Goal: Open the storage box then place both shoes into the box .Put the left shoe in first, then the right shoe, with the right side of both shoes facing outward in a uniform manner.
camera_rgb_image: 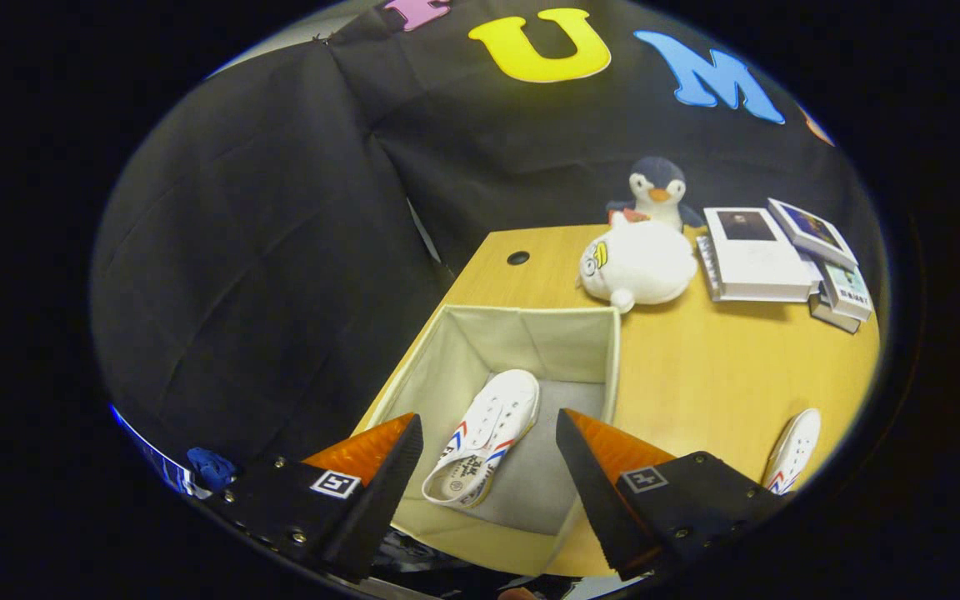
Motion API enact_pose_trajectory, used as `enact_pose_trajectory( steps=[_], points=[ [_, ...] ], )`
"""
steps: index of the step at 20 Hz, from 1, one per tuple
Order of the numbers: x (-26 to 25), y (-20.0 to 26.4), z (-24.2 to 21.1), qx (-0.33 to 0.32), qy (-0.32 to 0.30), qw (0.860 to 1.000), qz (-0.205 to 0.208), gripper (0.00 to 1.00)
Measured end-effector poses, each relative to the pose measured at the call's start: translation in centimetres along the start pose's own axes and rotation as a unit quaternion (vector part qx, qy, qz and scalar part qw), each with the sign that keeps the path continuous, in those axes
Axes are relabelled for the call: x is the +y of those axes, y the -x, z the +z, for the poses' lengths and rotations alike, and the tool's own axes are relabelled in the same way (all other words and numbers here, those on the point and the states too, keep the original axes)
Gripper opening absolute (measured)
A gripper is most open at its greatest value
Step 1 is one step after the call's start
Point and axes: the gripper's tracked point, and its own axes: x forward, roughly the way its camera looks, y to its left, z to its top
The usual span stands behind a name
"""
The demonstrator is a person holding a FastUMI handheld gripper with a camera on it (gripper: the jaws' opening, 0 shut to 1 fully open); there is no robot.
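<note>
Gripper hung over the open beige fabric storage box, fingers spread apart and empty. One white canvas shoe with red-blue stripes lay inside the box between the fingers; the matching second shoe sat on the wooden table, right of the box.

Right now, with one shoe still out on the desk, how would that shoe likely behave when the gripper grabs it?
The shoe on the desk looks like thin canvas, so probably light with a collar that gives under a pinch. Its flat sole suggests sliding rather than rolling on the smooth desk. The gripper is open above the box, holding nothing.
</note>
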Motion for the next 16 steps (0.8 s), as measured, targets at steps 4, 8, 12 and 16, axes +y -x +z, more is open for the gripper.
enact_pose_trajectory(
  steps=[4, 8, 12, 16],
  points=[
    [-4.6, 3.6, 0.8, -0.025, -0.005, 0.999, -0.033, 0.98],
    [-9.7, 6.4, -0.5, -0.029, -0.02, 0.997, -0.07, 0.98],
    [-15.8, 9.3, -2.2, -0.032, -0.049, 0.991, -0.118, 0.98],
    [-21.5, 11.5, -4.2, -0.027, -0.065, 0.983, -0.169, 0.98]
  ],
)
